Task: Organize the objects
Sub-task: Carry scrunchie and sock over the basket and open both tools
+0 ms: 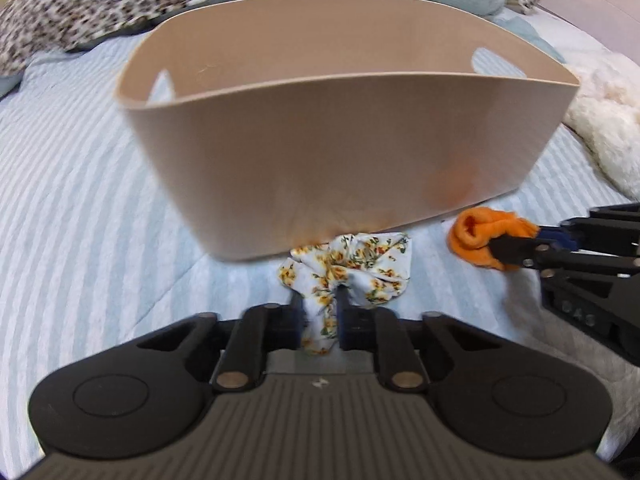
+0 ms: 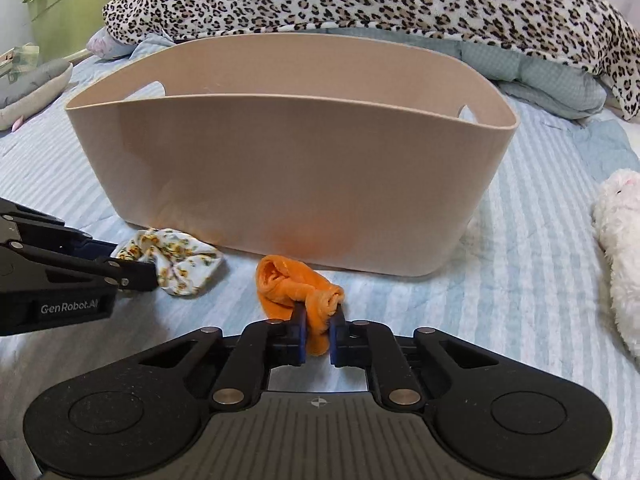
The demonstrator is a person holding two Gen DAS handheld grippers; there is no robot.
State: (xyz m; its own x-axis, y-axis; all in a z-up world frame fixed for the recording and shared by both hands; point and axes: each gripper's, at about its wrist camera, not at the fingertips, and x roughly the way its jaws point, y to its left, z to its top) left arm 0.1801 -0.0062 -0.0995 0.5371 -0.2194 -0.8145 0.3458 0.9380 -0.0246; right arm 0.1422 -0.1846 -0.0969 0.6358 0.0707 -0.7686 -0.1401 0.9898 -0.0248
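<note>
The left gripper has its jaws clenched on the floral cloth; the right gripper has its jaws clenched on the orange cloth. Both cloths rest on the striped bed, directly ahead of their jaws and just short of the beige basket wall. Hazard: each grip holds only a fold near the cloth's edge, so fabric may slip free during lifting. Trailing cloth may also snag the basket rim, shifting or tipping the basket.
</note>
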